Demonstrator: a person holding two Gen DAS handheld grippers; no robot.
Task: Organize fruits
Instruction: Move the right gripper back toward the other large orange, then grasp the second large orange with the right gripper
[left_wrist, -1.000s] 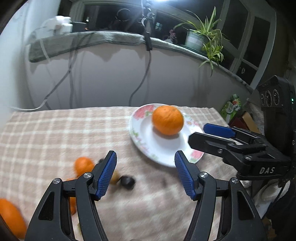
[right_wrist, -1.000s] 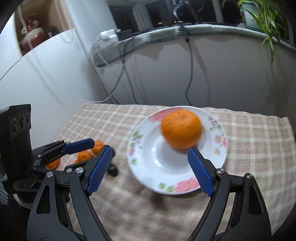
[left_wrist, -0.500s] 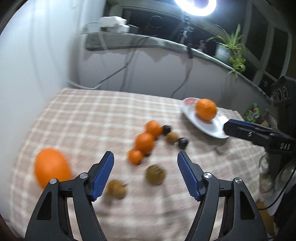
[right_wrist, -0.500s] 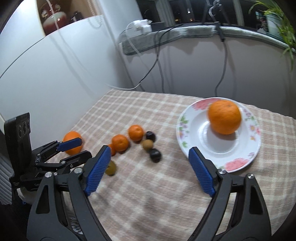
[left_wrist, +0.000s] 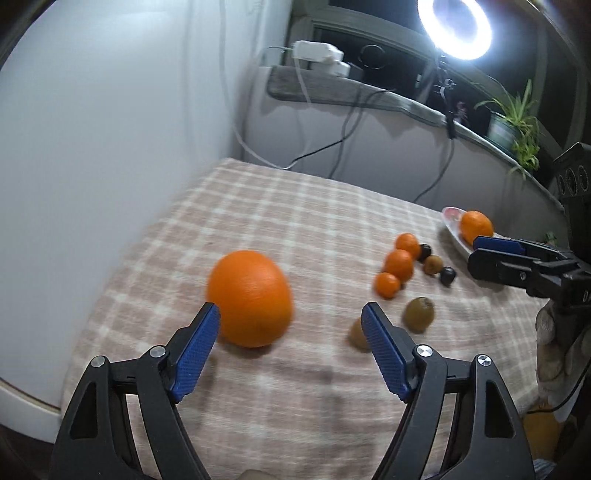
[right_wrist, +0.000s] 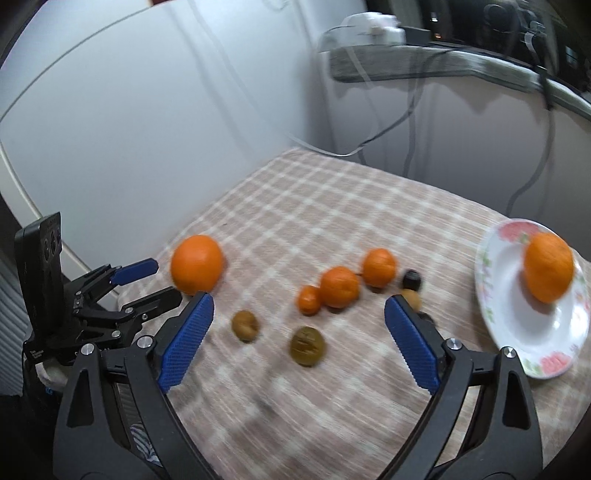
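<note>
A large orange lies on the checked cloth just ahead of my left gripper, whose jaws are opening with nothing pressed between them. A second large orange rests in the floral white plate at the right. Three small tangerines, two brown kiwis and dark small fruits sit in a loose cluster mid-table. My right gripper hovers over that cluster, jaws opening and empty.
The table's left side meets a white wall. A grey sill behind carries a power adapter, cables, a ring light and a potted plant. The cloth's near edge drops off at the bottom left.
Both grippers swung left, away from the plate toward the loose fruit, and their jaws widened. The large orange on the cloth came from the frame's left edge to just ahead of my left gripper.
</note>
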